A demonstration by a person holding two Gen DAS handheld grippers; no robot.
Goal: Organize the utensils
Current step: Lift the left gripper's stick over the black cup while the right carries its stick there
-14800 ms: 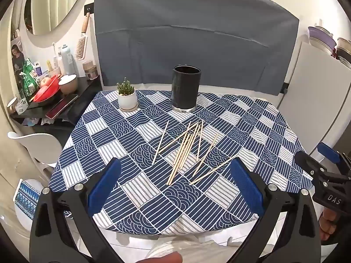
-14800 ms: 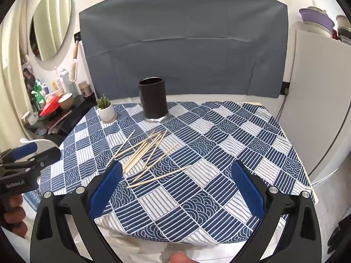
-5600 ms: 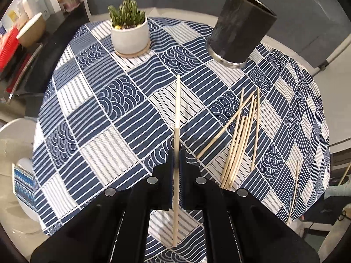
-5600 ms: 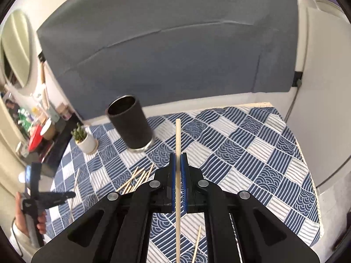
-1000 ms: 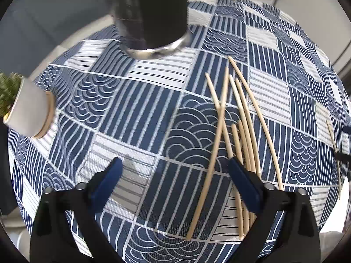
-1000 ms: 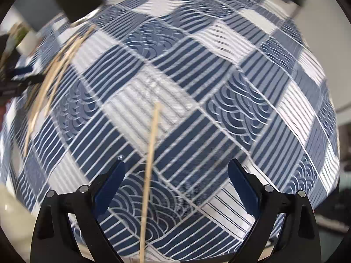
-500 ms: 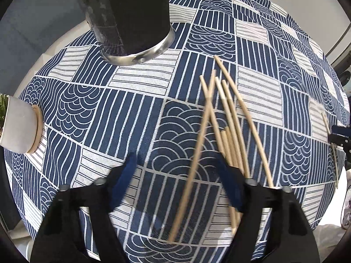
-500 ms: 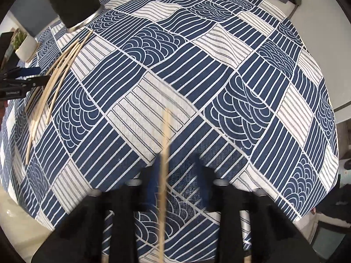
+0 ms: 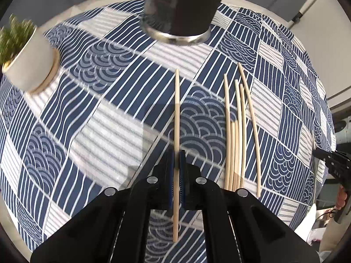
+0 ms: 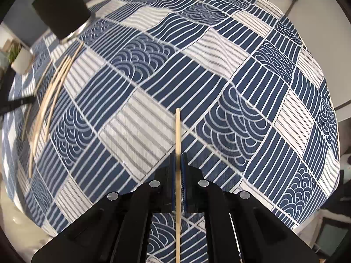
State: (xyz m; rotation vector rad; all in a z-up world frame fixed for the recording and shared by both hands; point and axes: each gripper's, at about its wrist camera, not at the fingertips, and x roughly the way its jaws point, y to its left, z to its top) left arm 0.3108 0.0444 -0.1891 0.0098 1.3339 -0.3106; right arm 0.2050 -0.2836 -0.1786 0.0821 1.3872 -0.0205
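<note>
In the left wrist view, the left tongs [image 9: 176, 160] have just closed and now pinch a single wooden chopstick [image 9: 176, 118]. Its long axis runs straight ahead along the fingers, the far tip towards the black holder [image 9: 177, 8] that stands at the far edge of the desk [image 9: 92, 118], the near end passing back between the arms. To the right of it lie five more loose chopsticks [image 9: 238, 135], roughly parallel to the held one and close together on the blue patterned cloth. A small potted plant [image 9: 26, 59] stands at the far left. The right tongs [image 9: 331, 160] show at the right edge.

In the right wrist view, the right tongs [image 10: 178, 164] have likewise just closed and clamp one chopstick [image 10: 178, 135], which points straight ahead along the fingers over the cloth. The loose bundle [image 10: 50, 96] lies well apart at the left, angled towards the holder [image 10: 61, 13] at top left, with the plant [image 10: 20, 60] beyond it; the sticks there are too blurred to count.
</note>
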